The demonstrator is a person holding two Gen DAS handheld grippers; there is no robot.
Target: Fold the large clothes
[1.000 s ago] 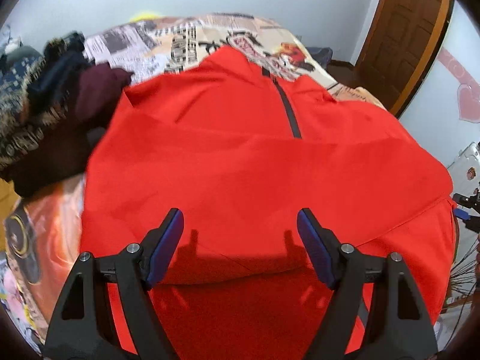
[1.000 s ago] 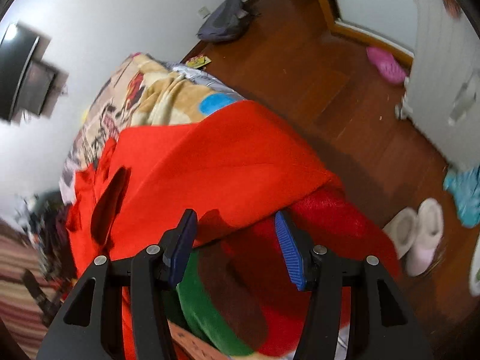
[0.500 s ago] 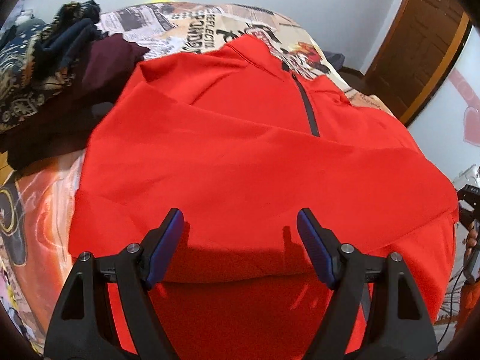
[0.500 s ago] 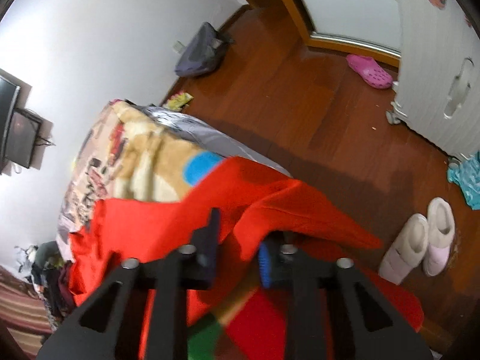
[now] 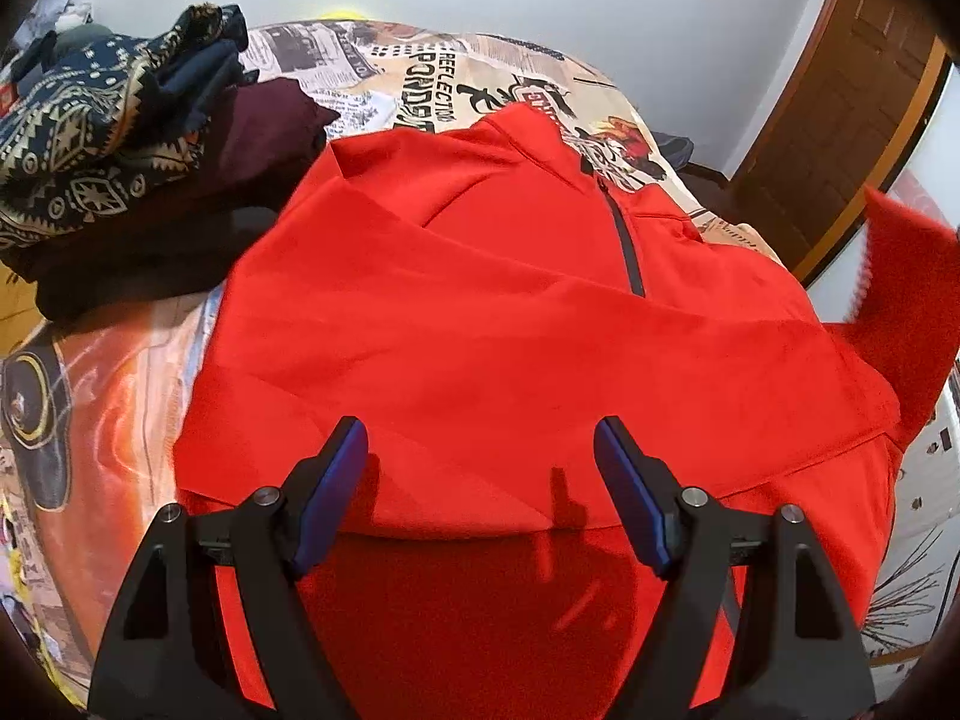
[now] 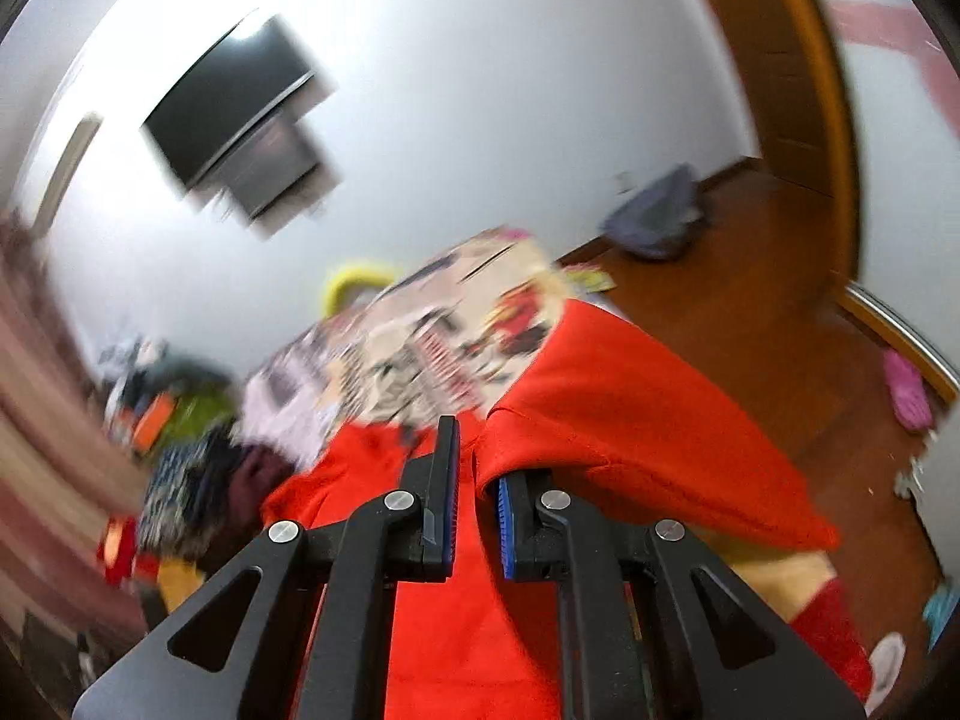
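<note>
A large red zip-neck top [image 5: 510, 312] lies spread on the printed bed cover [image 5: 456, 72], collar at the far end, with a sleeve folded across its front. My left gripper [image 5: 480, 480] is open and empty, just above the top's near hem. My right gripper [image 6: 474, 468] is shut on a red sleeve [image 6: 630, 420] and holds it lifted above the bed. That raised sleeve also shows at the right edge of the left wrist view [image 5: 906, 312]. The right wrist view is blurred by motion.
A pile of dark and patterned clothes [image 5: 114, 150] sits on the bed's left side. A wooden door [image 5: 840, 120] stands at the right. In the right wrist view, a wall television [image 6: 234, 108], a grey bag [image 6: 654, 222] and a pink slipper [image 6: 906, 390] on the wooden floor.
My right gripper closed on the sleeve at the bed's right edge and lifted it up, swinging toward the bed. My left gripper stayed open and edged slightly forward.
</note>
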